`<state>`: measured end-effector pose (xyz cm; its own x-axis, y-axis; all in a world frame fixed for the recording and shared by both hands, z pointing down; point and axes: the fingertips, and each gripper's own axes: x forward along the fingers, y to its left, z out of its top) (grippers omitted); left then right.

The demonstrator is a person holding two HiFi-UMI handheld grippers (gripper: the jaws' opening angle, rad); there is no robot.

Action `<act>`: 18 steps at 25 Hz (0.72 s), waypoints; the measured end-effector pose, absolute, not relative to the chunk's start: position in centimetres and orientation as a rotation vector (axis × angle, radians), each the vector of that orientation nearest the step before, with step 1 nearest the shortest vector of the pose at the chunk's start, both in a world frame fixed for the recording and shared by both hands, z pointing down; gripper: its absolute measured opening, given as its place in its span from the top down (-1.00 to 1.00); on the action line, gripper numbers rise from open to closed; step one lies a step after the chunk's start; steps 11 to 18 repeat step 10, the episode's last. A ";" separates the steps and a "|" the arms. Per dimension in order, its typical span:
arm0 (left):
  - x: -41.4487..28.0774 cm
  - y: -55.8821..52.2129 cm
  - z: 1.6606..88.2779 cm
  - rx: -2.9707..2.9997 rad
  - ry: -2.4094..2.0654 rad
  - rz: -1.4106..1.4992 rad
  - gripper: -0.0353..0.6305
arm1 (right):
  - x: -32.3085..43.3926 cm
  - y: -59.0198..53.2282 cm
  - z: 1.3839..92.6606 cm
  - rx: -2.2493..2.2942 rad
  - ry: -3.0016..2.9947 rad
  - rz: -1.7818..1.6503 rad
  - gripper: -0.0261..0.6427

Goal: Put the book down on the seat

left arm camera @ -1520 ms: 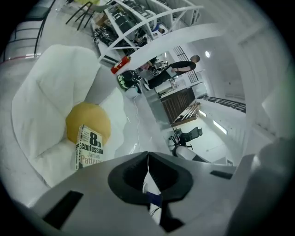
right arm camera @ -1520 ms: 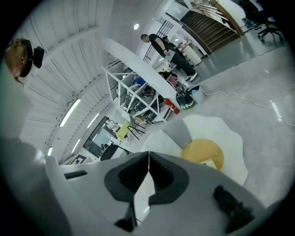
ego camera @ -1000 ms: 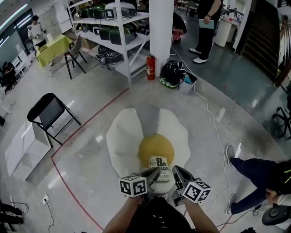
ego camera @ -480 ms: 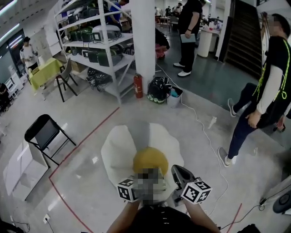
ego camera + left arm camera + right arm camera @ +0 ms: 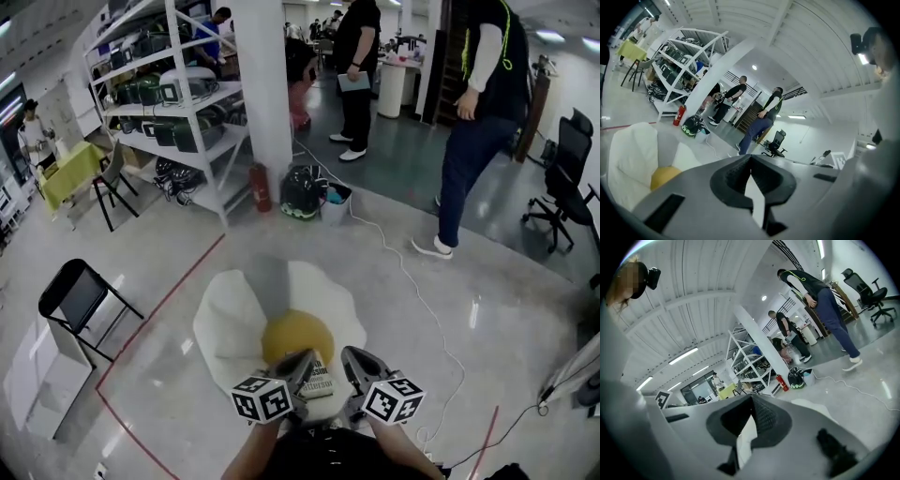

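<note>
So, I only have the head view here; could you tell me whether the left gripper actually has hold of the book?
Observer: Yes. In the left gripper view, the left gripper has its jaws closed on a thin white edge of the book.
Operator: Thank you. Does the right one grip it too?
Observer: It does. The right gripper view shows the right gripper closed on a white edge as well.
Operator: Is the left gripper aimed at the seat?
Observer: Not quite. In its view the seat lies low on the left, and the jaws point past it across the room.
</note>
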<state>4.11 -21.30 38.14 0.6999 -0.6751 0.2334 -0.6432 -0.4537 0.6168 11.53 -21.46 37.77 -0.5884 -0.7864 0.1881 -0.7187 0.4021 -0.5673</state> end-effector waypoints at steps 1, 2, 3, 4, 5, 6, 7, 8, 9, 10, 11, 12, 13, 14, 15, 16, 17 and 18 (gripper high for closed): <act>4.0 -21.5 38.2 2.206 -1.003 -0.054 0.86 | 11.3 -21.6 37.8 -1.362 2.539 -0.943 0.89; 3.9 -21.6 38.3 2.204 -1.007 -0.046 0.86 | 11.1 -21.7 37.8 -1.356 2.542 -0.945 0.89; 3.8 -21.7 38.4 2.201 -1.011 -0.040 0.86 | 10.9 -21.7 37.8 -1.351 2.545 -0.950 0.89; 3.6 -21.8 38.5 2.194 -1.014 -0.035 0.86 | 10.7 -21.7 37.9 -1.348 2.549 -0.957 0.89; 3.5 -21.8 38.6 2.186 -1.017 -0.033 0.86 | 10.6 -21.8 38.1 -1.346 2.551 -0.964 0.89; 3.3 -22.0 38.7 2.179 -1.018 -0.032 0.86 | 10.5 -21.9 38.1 -1.343 2.552 -0.968 0.89; 3.2 -22.2 38.9 2.173 -1.021 -0.031 0.86 | 10.3 -22.1 38.2 -1.340 2.554 -0.969 0.89; 3.0 -22.4 39.0 2.167 -1.023 -0.029 0.86 | 10.2 -22.3 38.2 -1.335 2.556 -0.968 0.89; 2.8 -22.7 39.1 2.162 -1.026 -0.028 0.86 | 10.0 -22.6 38.1 -1.330 2.558 -0.965 0.89; 2.6 -22.9 39.2 2.158 -1.029 -0.027 0.86 | 9.9 -23.0 38.1 -1.325 2.561 -0.962 0.89; 2.6 -22.9 39.2 2.158 -1.029 -0.027 0.86 | 9.9 -23.0 38.1 -1.325 2.561 -0.962 0.89; 2.6 -22.9 39.2 2.158 -1.029 -0.027 0.86 | 9.9 -23.0 38.1 -1.325 2.561 -0.962 0.89; 2.6 -22.9 39.2 2.158 -1.029 -0.027 0.86 | 9.9 -23.0 38.1 -1.325 2.561 -0.962 0.89; 2.6 -22.9 39.2 2.158 -1.029 -0.027 0.86 | 9.9 -23.0 38.1 -1.325 2.561 -0.962 0.89; 2.6 -22.9 39.2 2.158 -1.029 -0.027 0.86 | 9.9 -23.0 38.1 -1.325 2.561 -0.962 0.89; 2.6 -22.9 39.2 2.158 -1.029 -0.027 0.86 | 9.9 -23.0 38.1 -1.325 2.561 -0.962 0.89; 2.6 -22.9 39.2 2.158 -1.029 -0.027 0.86 | 9.9 -23.0 38.1 -1.325 2.561 -0.962 0.89; 2.6 -22.9 39.2 2.158 -1.029 -0.027 0.86 | 9.9 -23.0 38.1 -1.325 2.561 -0.962 0.89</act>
